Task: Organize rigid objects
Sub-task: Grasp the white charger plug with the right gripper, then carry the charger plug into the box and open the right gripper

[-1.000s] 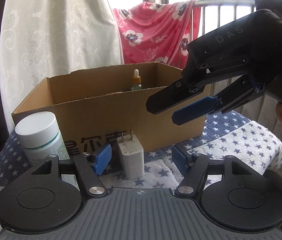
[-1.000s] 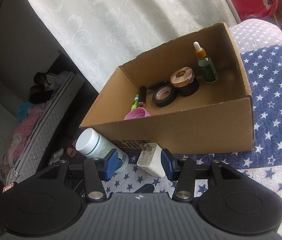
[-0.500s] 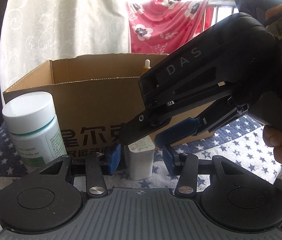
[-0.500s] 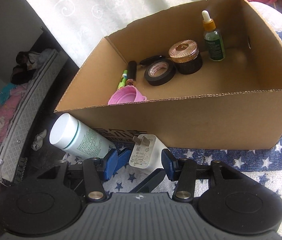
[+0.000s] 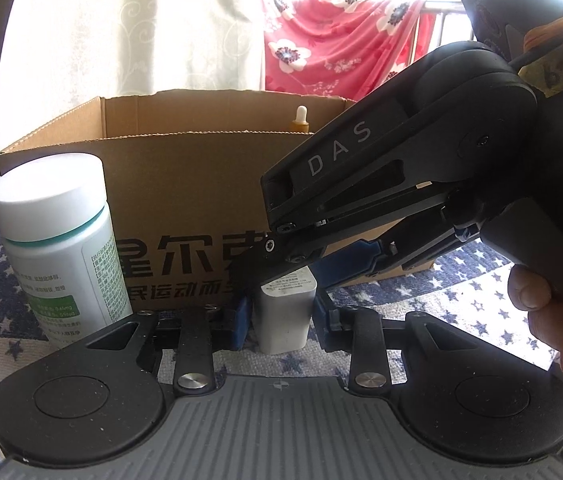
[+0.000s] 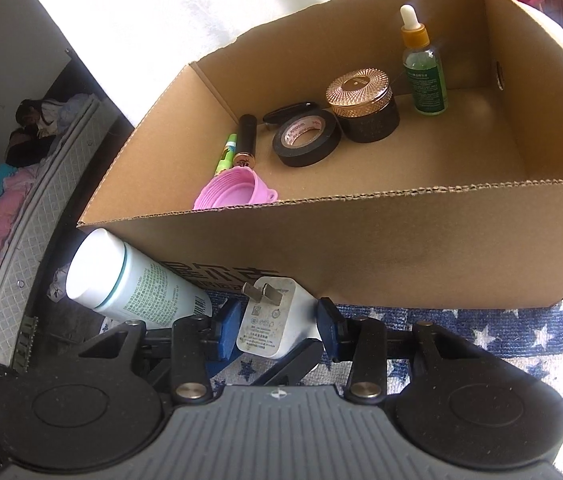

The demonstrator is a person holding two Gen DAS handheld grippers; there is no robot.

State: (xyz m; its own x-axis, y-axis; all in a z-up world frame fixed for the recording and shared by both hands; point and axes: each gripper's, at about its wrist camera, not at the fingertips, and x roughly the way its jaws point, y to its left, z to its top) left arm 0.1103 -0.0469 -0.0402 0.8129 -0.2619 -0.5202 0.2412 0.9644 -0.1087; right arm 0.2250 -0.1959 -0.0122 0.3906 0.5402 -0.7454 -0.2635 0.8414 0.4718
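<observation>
While several items already lie in the cardboard box [image 6: 361,248], the white charger [image 6: 269,320] stands outside its near wall. Both the left gripper [image 5: 281,322] and right gripper [image 6: 277,326] bracket it, jaws apart, contact unclear. At nine o'clock, the pill bottle [image 5: 57,240] waits too.

left hand-held gripper [image 5: 281,320]: moved in, blue pads now flank white charger [image 5: 285,316] closely | right hand-held gripper [image 6: 277,326]: descended from level with cardboard box [image 6: 361,248] rim, now straddles charger | both views nearer box
</observation>
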